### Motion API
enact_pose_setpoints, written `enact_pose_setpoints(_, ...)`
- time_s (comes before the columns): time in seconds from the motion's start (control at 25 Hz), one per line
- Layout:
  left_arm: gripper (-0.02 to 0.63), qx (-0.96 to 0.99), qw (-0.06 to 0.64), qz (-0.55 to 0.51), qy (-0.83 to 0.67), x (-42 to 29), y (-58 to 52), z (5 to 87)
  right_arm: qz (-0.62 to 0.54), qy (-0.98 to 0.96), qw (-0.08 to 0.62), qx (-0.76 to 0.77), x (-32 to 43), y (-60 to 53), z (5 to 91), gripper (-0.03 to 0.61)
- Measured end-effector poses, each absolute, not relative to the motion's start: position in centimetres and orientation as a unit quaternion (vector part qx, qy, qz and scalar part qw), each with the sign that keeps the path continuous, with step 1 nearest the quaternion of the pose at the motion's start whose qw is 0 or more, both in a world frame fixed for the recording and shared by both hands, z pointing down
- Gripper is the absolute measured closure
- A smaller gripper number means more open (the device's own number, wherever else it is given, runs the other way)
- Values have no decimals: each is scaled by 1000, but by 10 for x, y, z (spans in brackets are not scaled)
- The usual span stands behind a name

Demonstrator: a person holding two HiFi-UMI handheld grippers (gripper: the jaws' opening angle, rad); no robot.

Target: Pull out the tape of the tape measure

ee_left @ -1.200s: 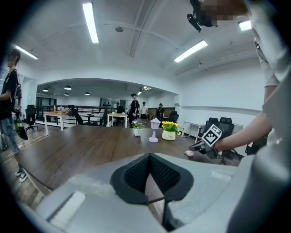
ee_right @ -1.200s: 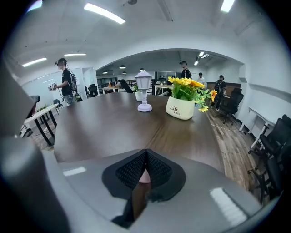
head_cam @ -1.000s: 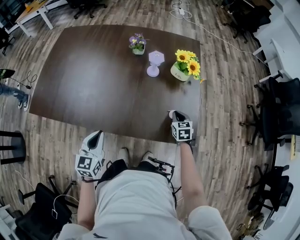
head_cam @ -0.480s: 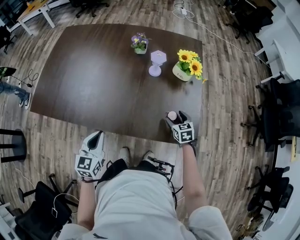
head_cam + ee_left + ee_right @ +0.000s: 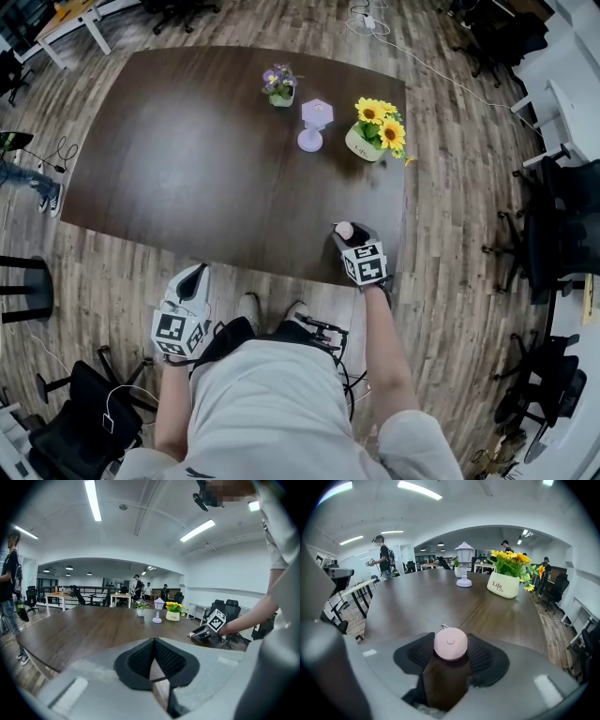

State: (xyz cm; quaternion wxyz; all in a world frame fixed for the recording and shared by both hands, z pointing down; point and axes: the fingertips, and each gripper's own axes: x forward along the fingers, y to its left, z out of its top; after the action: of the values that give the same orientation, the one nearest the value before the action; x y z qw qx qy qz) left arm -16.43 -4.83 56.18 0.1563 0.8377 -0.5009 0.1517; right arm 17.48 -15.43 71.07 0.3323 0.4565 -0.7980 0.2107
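A small round pink tape measure [image 5: 450, 643] lies on the dark table [image 5: 187, 150] near its front right edge, also seen in the head view as the tape measure [image 5: 344, 230]. My right gripper [image 5: 451, 654] has the disc between its jaws; they are closing, and both pads [image 5: 423, 654] touch its sides. A small metal ring shows at the disc's far edge. My left gripper [image 5: 192, 277] hangs shut and empty below the table's front edge, by the person's left leg. The left gripper [image 5: 152, 660] points across the table toward the right gripper [image 5: 206, 631].
At the table's far side stand a white pot of sunflowers [image 5: 375, 131], a lilac lantern [image 5: 314, 125] and a small pot of purple flowers [image 5: 279, 86]. Office chairs [image 5: 562, 225] stand to the right. Several people stand in the background [image 5: 384, 557].
The right gripper's jaws opened wide around the pink tape measure and have since narrowed onto it. The left gripper has stayed where it was.
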Motion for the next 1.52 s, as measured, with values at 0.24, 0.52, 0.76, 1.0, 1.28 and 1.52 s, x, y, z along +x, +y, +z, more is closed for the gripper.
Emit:
enact_pose_setpoints(0.24,607,842,153,147,-497,-159,-47,559,208,-819,266,464,165,-149,682,360)
enact_pose_setpoints(0.52,607,892,118,111,-422,-104,-58,530,177,-884,175,395,98,-121,575,360)
enact_pose_setpoints(0.76,529,938,14,134,-320,-28,-69,506,158,-921,148,323,51,-88,513,359)
enact_pose_setpoints(1.0,499,955,-50,143,-254,5,-72,493,149,-934,161,282,32,-66,498,360)
enact_pose_setpoints(1.28,500,965,-56,129,-220,16,-69,486,139,-932,182,280,35,-62,492,359)
enact_pose_setpoints(1.52,559,968,-61,125,-208,24,-60,487,111,-927,227,277,38,-60,492,360)
